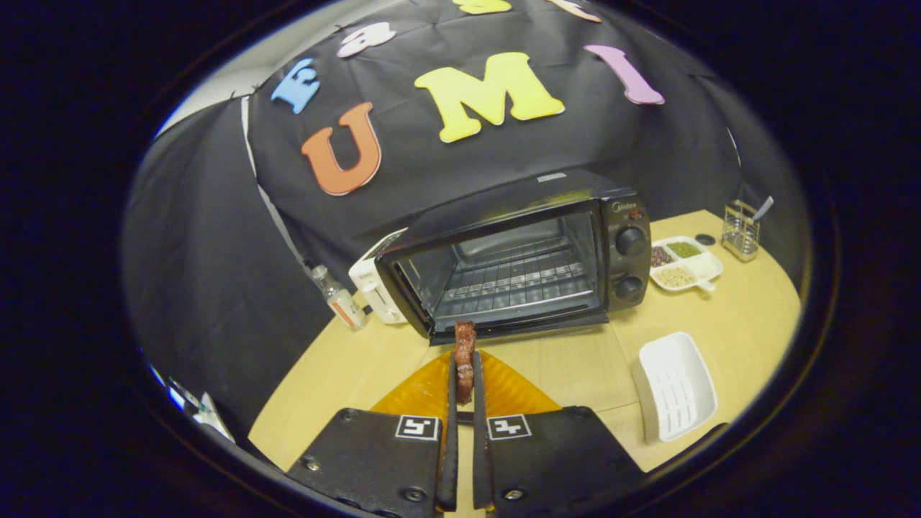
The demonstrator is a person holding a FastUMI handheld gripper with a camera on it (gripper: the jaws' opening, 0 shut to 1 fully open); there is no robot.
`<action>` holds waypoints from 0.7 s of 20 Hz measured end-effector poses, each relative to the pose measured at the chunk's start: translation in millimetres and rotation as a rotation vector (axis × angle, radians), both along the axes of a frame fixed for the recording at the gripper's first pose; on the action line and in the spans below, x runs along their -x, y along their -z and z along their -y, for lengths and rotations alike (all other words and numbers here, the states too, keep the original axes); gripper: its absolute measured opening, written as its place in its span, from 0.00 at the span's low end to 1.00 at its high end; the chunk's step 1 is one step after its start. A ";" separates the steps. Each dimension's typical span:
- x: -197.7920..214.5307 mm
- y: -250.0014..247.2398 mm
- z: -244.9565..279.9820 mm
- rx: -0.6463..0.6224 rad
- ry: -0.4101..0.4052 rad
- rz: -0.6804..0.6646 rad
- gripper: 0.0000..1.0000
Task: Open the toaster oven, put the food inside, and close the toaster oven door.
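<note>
Gripper [465, 380] at bottom centre, jaws pinched narrowly on a reddish-brown strip of cooked meat [464, 352] standing upright between the fingers, over a translucent orange plate [424, 392] on the light wooden table [575, 367]. Just beyond, at mid-frame, black toaster oven [518, 255] with door open, wire rack [514, 277] bare, two round knobs [630, 241] on its right side. Left of it a white appliance [370, 288] and small clear bottle [338, 296]; right of it a white divided tray of grains [683, 262], metal mesh holder [741, 232], and a white slotted dish [673, 385] at lower right.
</note>
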State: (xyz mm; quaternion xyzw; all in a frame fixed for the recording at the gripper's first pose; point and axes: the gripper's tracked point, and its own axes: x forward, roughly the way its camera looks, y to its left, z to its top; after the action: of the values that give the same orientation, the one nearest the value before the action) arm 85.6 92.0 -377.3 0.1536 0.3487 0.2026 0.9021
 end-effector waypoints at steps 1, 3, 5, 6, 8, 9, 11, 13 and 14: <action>-7.8 0.5 -2.0 -0.063 0.029 -0.008 0.11; -25.9 2.9 -0.8 -0.174 0.096 -0.024 0.11; -48.3 9.3 3.3 -0.282 0.181 -0.064 0.11; -57.3 14.2 4.6 -0.319 0.213 -0.089 0.11; -80.1 17.1 4.2 -0.436 0.284 -0.106 0.11; -90.3 20.8 5.1 -0.466 0.311 -0.100 0.11; -111.8 29.5 7.3 -0.495 0.372 -0.082 0.11; -130.7 37.6 3.3 -0.522 0.405 -0.076 0.11; -140.5 41.5 -0.6 -0.531 0.411 -0.071 0.11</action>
State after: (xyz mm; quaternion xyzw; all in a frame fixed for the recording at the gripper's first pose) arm 226.1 92.7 -418.8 0.4573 0.2769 0.0948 0.8398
